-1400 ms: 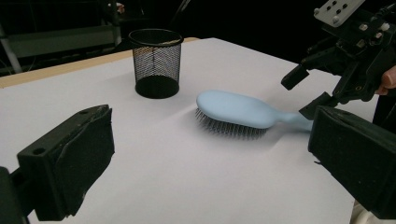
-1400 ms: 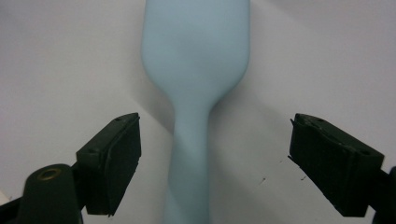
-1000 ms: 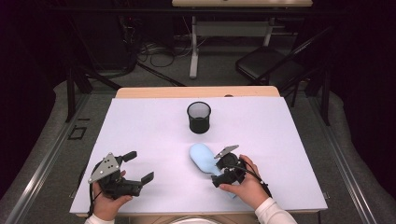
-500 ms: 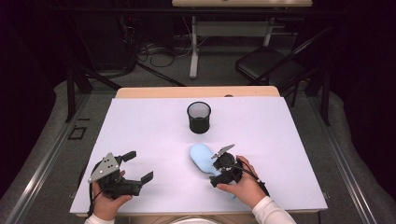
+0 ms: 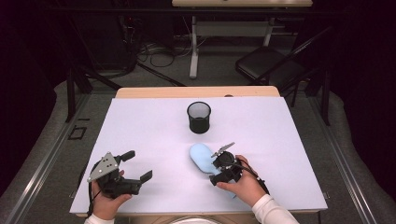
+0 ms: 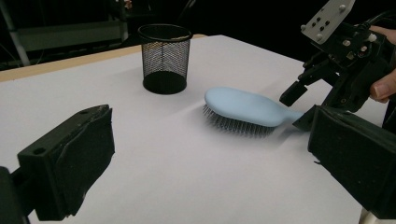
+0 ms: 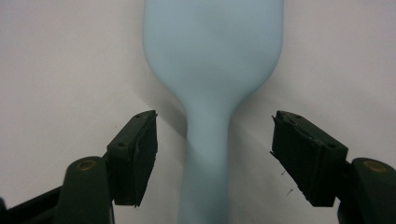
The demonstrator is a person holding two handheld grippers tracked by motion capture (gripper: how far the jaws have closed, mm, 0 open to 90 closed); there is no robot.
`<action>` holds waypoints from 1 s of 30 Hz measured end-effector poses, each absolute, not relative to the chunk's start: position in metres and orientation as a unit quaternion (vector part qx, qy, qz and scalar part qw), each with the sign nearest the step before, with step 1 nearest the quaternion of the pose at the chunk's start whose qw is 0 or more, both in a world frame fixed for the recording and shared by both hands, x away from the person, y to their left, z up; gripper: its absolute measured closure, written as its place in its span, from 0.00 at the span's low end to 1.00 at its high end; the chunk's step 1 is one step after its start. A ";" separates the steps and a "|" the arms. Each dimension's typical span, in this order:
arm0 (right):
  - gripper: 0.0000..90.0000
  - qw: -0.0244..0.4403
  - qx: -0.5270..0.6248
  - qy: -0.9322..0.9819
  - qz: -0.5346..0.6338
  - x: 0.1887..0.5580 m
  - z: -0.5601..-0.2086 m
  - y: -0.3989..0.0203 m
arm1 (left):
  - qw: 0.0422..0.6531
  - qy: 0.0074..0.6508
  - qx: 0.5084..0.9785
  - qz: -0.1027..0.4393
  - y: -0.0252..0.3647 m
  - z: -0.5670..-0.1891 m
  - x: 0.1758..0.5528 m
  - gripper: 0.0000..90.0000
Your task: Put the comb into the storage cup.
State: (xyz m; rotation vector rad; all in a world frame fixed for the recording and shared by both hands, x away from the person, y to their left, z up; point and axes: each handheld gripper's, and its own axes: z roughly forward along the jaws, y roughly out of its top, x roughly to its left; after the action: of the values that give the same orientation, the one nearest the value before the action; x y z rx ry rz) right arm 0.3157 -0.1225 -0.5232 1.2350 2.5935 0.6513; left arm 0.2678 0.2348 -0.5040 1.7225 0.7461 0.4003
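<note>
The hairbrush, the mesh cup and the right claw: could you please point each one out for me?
hairbrush (image 6: pixel 243 105), left gripper view, on its smooth blue back.
mesh cup (image 5: pixel 199 119), high view, on its black side wall.
right claw (image 7: pixel 215 156), right gripper view, midway between its fingertips, over the brush handle.

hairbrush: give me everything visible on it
The hairbrush is pale blue, smooth and plastic-looking, with an oval head, a narrow handle and dark bristles. It lies bristles down on the white table, near the mesh cup and apart from it. The right gripper straddles the handle; its jaws have just been closing, with gaps left on both sides.
</note>
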 end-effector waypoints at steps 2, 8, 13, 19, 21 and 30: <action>0.37 0.097 0.415 0.879 0.215 0.317 -0.523 -0.122 | 0.574 0.319 0.735 0.170 0.235 -0.504 0.268 0.01; 0.41 0.096 0.410 0.884 0.201 0.319 -0.524 -0.120 | 0.572 0.319 0.737 0.168 0.235 -0.504 0.268 0.01; 0.46 0.096 0.415 0.881 0.205 0.319 -0.525 -0.119 | 0.573 0.318 0.737 0.166 0.235 -0.505 0.268 0.01; 0.51 0.094 0.416 0.880 0.207 0.319 -0.526 -0.118 | 0.575 0.317 0.736 0.164 0.234 -0.505 0.268 0.01; 0.52 0.095 0.414 0.880 0.210 0.319 -0.526 -0.118 | 0.574 0.317 0.737 0.164 0.235 -0.505 0.268 0.01; 0.52 0.093 0.418 0.880 0.205 0.319 -0.527 -0.115 | 0.574 0.317 0.737 0.162 0.235 -0.505 0.268 0.01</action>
State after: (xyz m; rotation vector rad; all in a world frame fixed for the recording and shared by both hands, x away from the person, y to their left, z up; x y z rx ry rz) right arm 0.3195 -0.1153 -0.5274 1.2395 2.6124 0.6075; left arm 0.2684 0.2347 -0.5049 1.7276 0.7439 0.3807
